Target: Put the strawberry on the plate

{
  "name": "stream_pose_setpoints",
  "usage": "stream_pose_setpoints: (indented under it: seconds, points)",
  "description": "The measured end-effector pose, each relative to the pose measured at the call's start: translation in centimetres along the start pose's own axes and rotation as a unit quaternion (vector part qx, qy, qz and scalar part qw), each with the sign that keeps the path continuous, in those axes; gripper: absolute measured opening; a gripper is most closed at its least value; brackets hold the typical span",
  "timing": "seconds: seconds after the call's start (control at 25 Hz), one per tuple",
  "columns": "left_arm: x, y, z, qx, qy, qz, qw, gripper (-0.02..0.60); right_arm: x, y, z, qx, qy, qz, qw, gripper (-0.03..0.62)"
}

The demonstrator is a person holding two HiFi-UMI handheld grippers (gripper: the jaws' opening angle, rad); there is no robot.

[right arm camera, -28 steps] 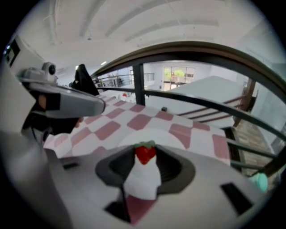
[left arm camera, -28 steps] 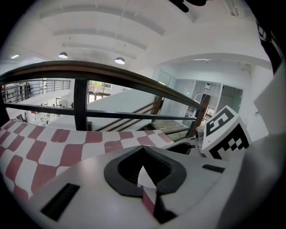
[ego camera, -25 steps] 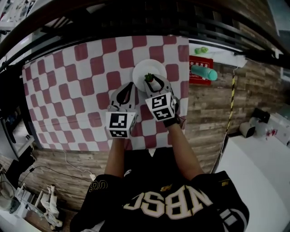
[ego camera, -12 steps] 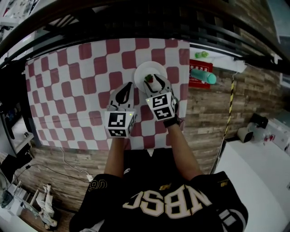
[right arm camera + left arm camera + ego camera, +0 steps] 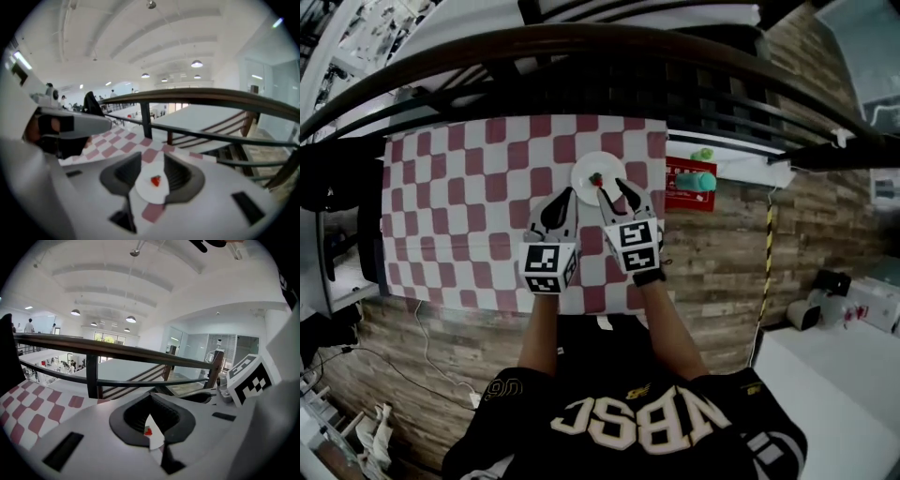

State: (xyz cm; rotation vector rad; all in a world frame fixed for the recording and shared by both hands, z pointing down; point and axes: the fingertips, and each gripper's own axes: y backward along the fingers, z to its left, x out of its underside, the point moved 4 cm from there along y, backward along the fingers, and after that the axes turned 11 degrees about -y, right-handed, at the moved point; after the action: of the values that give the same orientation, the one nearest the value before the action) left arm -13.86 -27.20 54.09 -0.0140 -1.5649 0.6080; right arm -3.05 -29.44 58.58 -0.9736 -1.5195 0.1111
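- The small red strawberry with a green cap [image 5: 595,178] lies near the middle of the round white plate [image 5: 582,185]. The plate stands on the table with the red-and-white checked cloth [image 5: 459,187]. Judged from that, the placing itself looks done, and the risks left are in the pull-away.
- The right claw [image 5: 614,195] hovers at the near edge of the plate, raised clear of it. Its jaws are apart and closing, with nothing between them. In the right gripper view the berry shows only through the gap, down on the plate.
- The left claw [image 5: 562,199] sits just beside the right one, also short of the plate. Its tips are together and it carries nothing.
- Main risk: if the right claw dips or drifts forward as it closes, a jaw tip could clip the plate rim or the berry. The berry is loose and rounded and the plate looks shallow, so a light knock could roll it onto the cloth.
- Second risk: the plate looks light, and a push on its rim could slide or tip it with the strawberry aboard.
- Third risk: the two claws are close together, so a sideways sweep by either could bump the other toward the plate.
- Lesser risk: a wrist dragging on the cloth while drawing back could tug the cloth and shift the plate.
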Motion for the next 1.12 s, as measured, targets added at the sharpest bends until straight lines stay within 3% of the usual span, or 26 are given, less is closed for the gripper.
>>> stream_pose_setpoints:
  seconds: [0.16,0.32,0.52,1.12]
  points:
    - [-3.3,2.8,-1.7,-0.021,-0.013,-0.036,0.9991,0.009,-2.3,4.2,1.1,-0.019,-0.003,-0.048,0.999,0.132]
    - [-5.9,5.6,-4.1,-0.033,-0.024,-0.062,0.9972,0.009,-3.8,8.3,2.6,-0.063,-0.023,-0.073,0.995,0.052]
    - [-9.0,8.8,-6.7,-0.041,-0.039,-0.104,0.9930,0.009,-6.8,13.5,3.9,-0.089,-0.010,-0.135,0.987,0.032]
    - [-14.6,16.9,-13.8,-0.064,-0.072,-0.197,0.9756,0.009,-8.5,26.2,4.0,-0.085,0.002,-0.257,0.963,0.018]
